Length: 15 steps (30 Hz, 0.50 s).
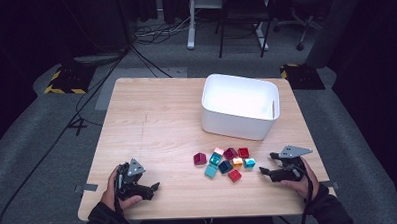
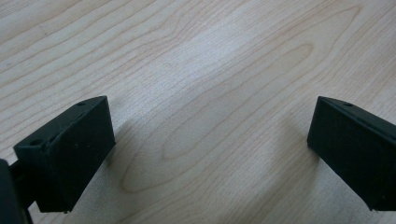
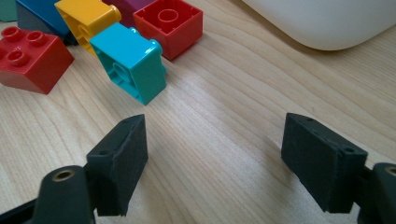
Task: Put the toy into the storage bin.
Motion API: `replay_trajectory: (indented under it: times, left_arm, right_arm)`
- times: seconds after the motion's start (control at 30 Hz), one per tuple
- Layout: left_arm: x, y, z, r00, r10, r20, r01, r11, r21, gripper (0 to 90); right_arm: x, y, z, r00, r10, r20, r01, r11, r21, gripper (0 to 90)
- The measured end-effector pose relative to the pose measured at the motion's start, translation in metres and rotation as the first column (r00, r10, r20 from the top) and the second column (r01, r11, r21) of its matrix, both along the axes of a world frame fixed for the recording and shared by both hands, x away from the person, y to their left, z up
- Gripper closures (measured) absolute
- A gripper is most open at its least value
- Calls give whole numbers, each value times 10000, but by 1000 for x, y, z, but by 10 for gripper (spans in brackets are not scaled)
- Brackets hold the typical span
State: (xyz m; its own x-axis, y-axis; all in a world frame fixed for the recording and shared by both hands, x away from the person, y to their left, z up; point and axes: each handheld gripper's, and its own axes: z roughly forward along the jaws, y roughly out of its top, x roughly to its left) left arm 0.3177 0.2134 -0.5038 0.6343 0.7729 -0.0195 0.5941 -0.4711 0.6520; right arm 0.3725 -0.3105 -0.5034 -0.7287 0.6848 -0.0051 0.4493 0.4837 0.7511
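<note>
Nearest the right gripper (image 1: 269,171), fingers spread wide and empty: a teal brick (image 3: 130,63) on its side at the pile's edge, before the white bin (image 1: 240,106). Best straddled squarely, clear of the red brick (image 3: 169,24). Left gripper (image 2: 210,154) likewise agape over bare pale-wood tabletop (image 1: 152,123). Dark room, grey carpet.

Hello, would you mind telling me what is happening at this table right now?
A person holds a left gripper and a right gripper, both open and empty, low over the wooden table. A cluster of toy bricks lies beside the right gripper, with a white bin behind them. Nothing is picked up yet.
</note>
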Motion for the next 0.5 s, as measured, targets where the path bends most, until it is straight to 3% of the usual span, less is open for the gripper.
replay_trajectory:
  times: [0.4,0.5]
  left_arm:
    - [0,0,0,10000,-21,-18,21,10000,-28,8]
    - [0,0,0,10000,25,0,-25,10000,7,8]
  right_arm:
    - [-4,2,1,9992,302,276,-299,9995,-120,249]
    - [-4,4,1,9985,475,282,-478,9988,90,253]
